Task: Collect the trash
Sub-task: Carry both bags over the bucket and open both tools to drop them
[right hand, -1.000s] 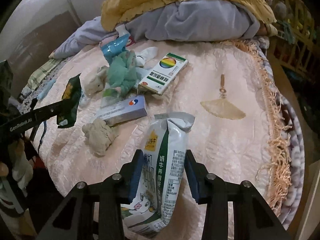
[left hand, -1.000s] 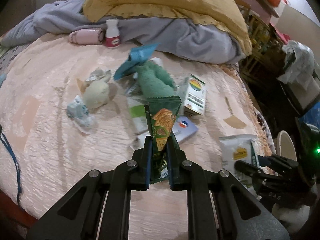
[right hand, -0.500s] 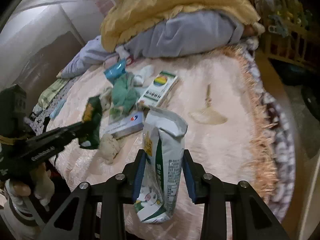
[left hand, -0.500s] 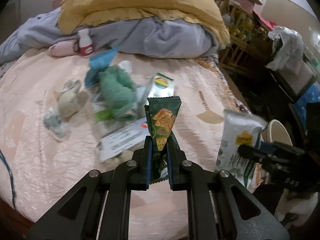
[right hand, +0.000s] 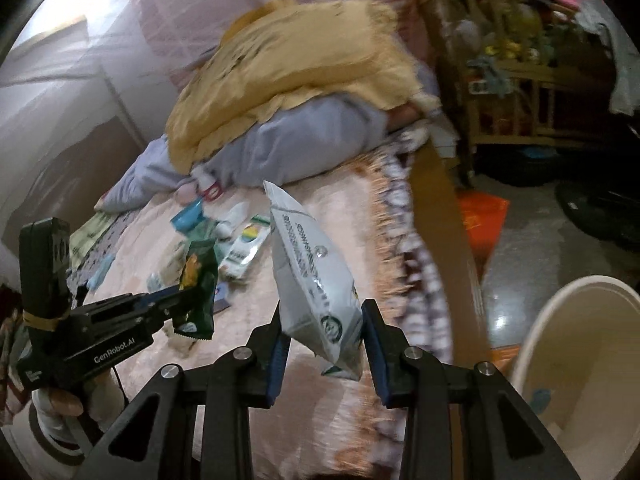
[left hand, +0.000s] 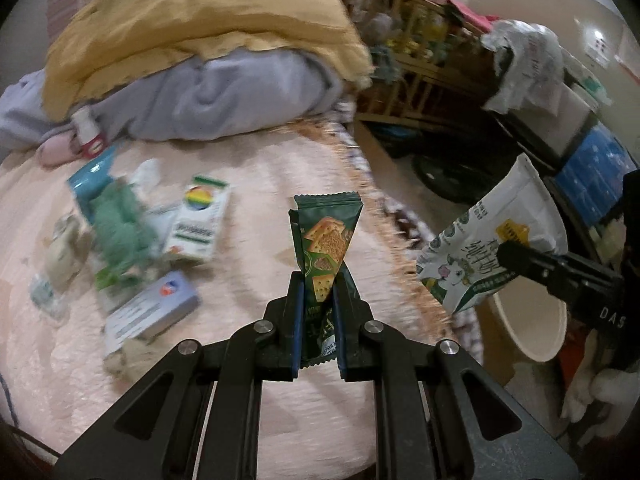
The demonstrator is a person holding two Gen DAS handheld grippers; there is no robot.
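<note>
The left gripper has its jaws clamped on the lower part of a green biscuit wrapper, which stands upright above the bed. The right gripper has its jaws pressed on a white milk-powder pouch, held near the beige bin. Both packets seem light, thin and crinkly, probably a little slippery, so a hold across the flat body is safer than one at the edge. More trash lies on the bed.

Boxes on bed, bin beside it.
</note>
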